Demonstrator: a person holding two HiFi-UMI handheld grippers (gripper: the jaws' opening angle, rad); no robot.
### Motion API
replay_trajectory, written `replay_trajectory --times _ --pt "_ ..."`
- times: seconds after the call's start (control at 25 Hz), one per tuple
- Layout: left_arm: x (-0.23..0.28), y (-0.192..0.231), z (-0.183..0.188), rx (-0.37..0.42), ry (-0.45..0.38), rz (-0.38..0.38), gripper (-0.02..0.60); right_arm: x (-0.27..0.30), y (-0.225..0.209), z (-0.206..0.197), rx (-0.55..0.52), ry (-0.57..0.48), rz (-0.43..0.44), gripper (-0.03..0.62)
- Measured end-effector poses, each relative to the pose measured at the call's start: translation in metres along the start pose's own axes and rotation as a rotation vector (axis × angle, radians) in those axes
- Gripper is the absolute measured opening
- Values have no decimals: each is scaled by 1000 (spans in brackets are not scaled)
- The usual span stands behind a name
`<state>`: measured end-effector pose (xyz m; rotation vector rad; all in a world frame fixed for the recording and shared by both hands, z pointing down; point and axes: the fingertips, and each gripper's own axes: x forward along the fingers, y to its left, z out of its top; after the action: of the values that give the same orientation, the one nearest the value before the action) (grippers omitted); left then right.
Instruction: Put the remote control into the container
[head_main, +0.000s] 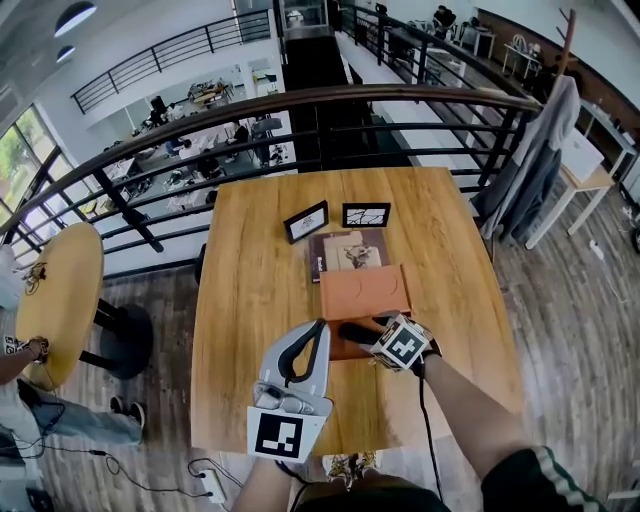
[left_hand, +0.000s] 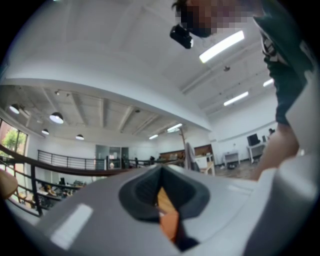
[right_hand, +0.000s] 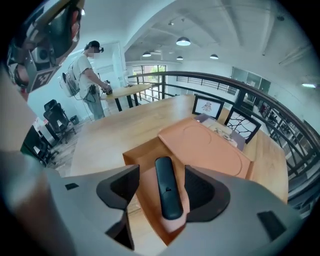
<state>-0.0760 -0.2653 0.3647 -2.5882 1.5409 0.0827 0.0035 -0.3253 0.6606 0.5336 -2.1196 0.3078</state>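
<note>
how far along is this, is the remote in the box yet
Nearly done. The remote already lies inside the open orange box. The right tool sits open around it, jaws clear of both sides. The left tool is shut, empty and pointing up. What is left: lifting the right tool away.

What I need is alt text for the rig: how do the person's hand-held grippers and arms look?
Both hand-held grippers have pale grey shells with dark pads. The left hand-held gripper carries a black-and-white marker; the right hand-held gripper a marker cube and a black cable. The right arm wears a dark sleeve with pale stripes.
</note>
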Motion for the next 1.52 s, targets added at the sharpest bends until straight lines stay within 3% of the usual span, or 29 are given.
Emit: replay_trajectory --times 0.28,1.0,1.52 --pt "-11 -8 22 25 -26 -20 0 -41 25 35 -15 -146 -22 267" --pt "-27 -18 72 58 -74 -28 2 -193 76 124 53 -644 -107 267" --pt "-34 -18 65 69 -41 -43 0 -286 116 158 -18 -944 -185 256"
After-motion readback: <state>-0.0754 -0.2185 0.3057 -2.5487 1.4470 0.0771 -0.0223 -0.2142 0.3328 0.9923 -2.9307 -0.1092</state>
